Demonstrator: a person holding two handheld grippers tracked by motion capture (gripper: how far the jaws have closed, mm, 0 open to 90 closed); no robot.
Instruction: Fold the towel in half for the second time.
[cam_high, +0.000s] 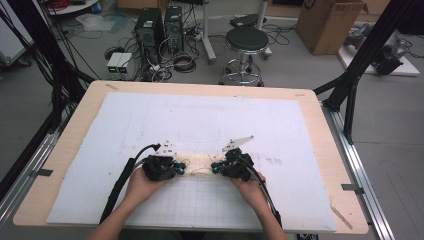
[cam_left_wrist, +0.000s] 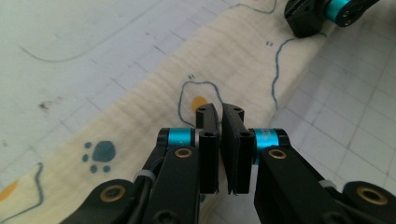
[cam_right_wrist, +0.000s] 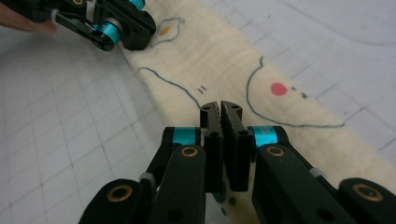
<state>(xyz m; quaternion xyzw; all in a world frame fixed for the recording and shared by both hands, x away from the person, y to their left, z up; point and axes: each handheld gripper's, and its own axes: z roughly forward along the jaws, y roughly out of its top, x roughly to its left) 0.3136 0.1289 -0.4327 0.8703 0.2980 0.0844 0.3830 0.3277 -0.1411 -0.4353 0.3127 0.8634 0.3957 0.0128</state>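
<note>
In the high view, the left gripper (cam_high: 181, 169) and the right gripper (cam_high: 214, 169) sit close together near the middle of a white gridded mat (cam_high: 150, 115) that covers a pale wooden table (cam_high: 80, 120), each held in one of the person's hands, which come in from six o'clock; between the two jaw tips lies a narrow strip of cream cloth printed with blue outlines (cam_high: 197, 162), the left gripper at its nine o'clock end and the right gripper at its three o'clock end; a black round stool (cam_high: 246, 40) stands on the floor beyond the table at twelve o'clock, with a brown cardboard box (cam_high: 330, 22) towards one o'clock. In the left gripper view, the left gripper (cam_left_wrist: 220, 119) has its jaws clenched nearly together, tips down on the cream cloth (cam_left_wrist: 140, 126) just beside a blue-outlined shape with an orange spot (cam_left_wrist: 200, 102); whether a fold of cloth is pinched between the pads cannot be told; a blue paw print (cam_left_wrist: 99, 154) lies at nine o'clock of the jaws, and the right gripper's body shows at one o'clock. In the right gripper view, the right gripper (cam_right_wrist: 219, 114) is likewise clenched, tips pressed at the cloth's (cam_right_wrist: 224, 60) near edge, a red dot (cam_right_wrist: 279, 88) at two o'clock; the left gripper (cam_right_wrist: 140, 39) rests on the cloth's far end at eleven o'clock
</note>
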